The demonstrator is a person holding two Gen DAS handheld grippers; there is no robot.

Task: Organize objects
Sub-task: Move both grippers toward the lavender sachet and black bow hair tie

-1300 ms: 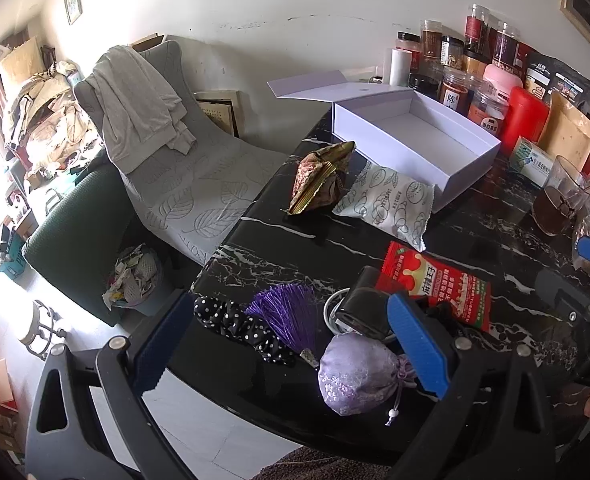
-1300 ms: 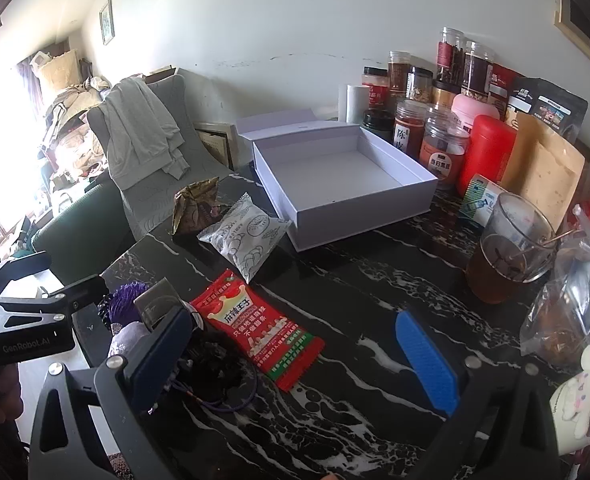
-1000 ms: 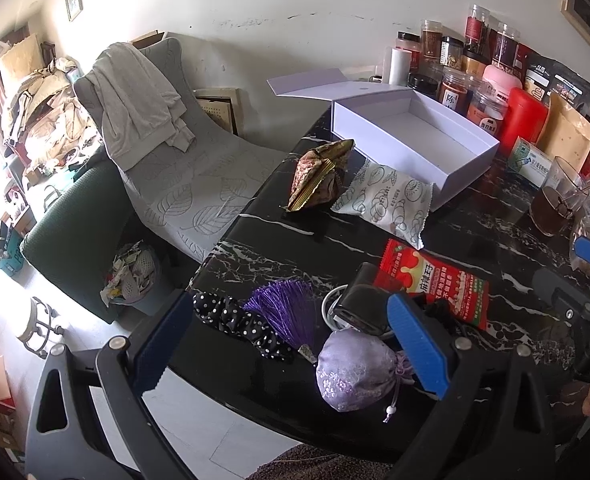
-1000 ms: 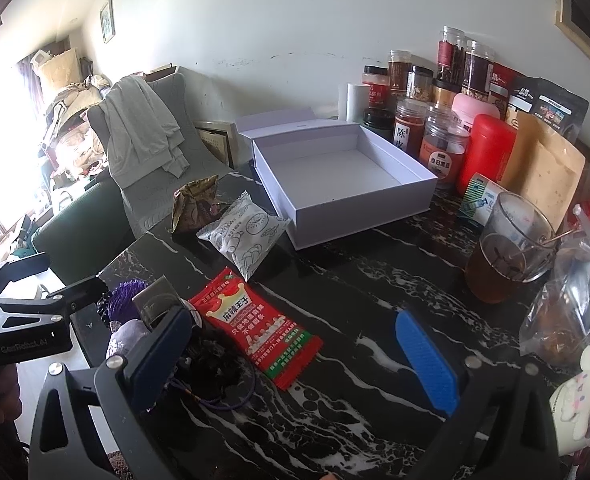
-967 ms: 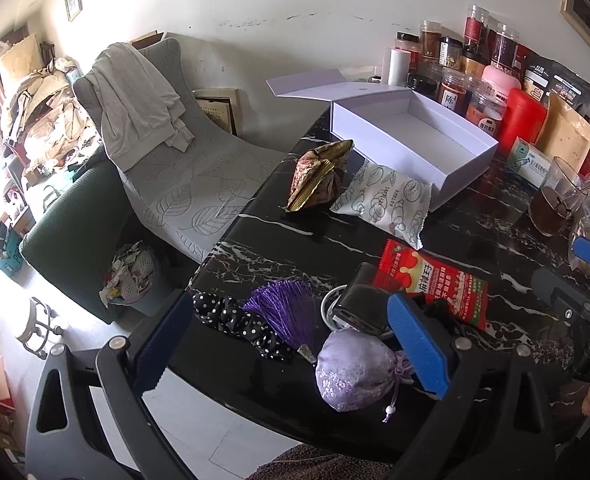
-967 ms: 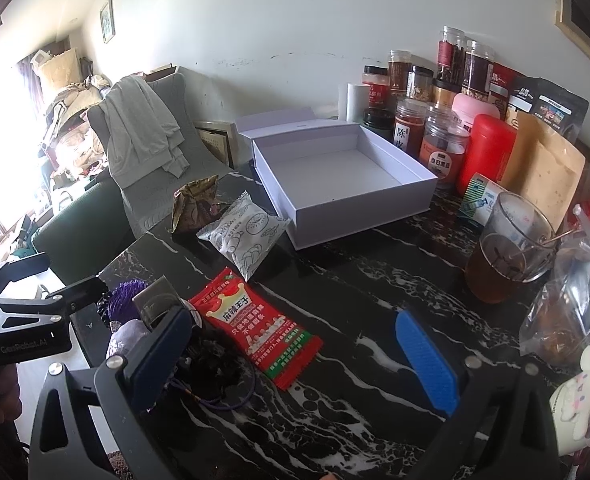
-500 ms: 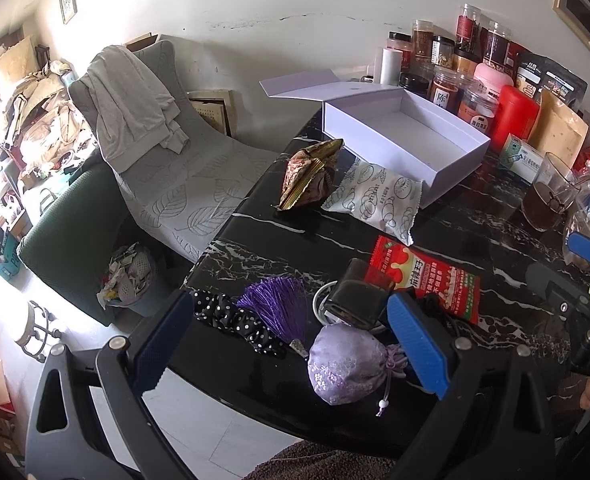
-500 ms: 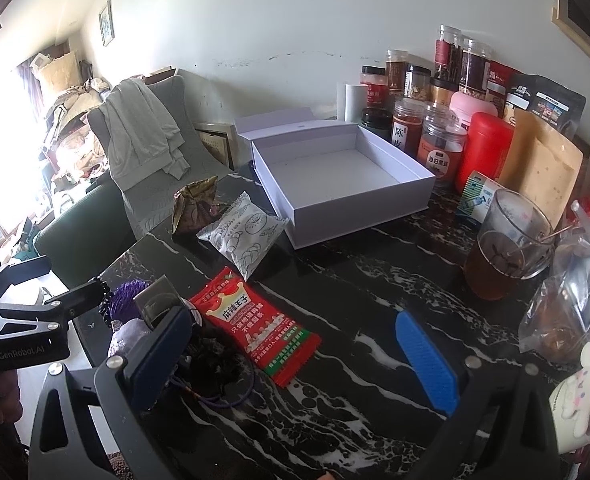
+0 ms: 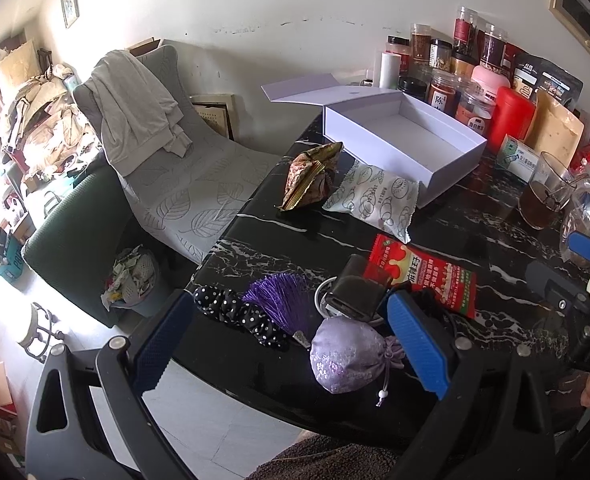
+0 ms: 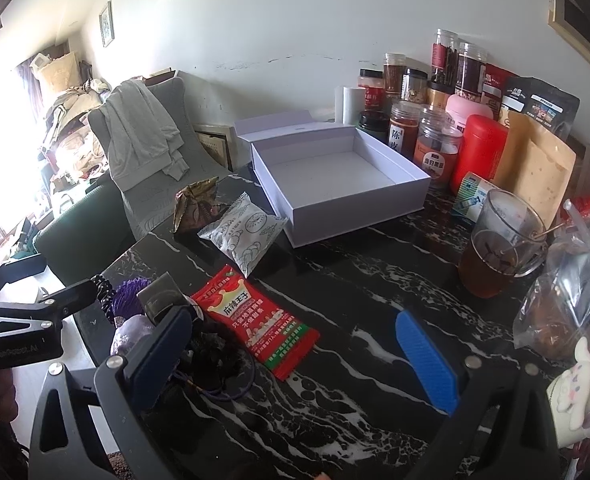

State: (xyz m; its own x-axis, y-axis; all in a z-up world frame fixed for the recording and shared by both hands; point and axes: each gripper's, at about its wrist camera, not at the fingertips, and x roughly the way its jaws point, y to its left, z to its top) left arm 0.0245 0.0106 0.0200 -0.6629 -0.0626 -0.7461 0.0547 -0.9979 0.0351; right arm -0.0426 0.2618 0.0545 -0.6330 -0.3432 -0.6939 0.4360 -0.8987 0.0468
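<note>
- Left claw (image 9: pixel 291 344) had eased back and slightly down over the last second; the lavender pouch (image 9: pixel 349 360) now sat lower between its parted pads, untouched.
- Right claw (image 10: pixel 291 356) barely shifted, pads apart and holding nothing above the bench (image 10: pixel 375 280), beside the red snack packet (image 10: pixel 255 316).
- White box (image 10: pixel 335 176) sat open with nothing in it; loose items were all outside it.
- Judged: sorting not started; pouch the likely first pick.

White wall (image 9: pixel 223 4), grey chair (image 9: pixel 199 184), black marble table (image 10: pixel 375 280)
</note>
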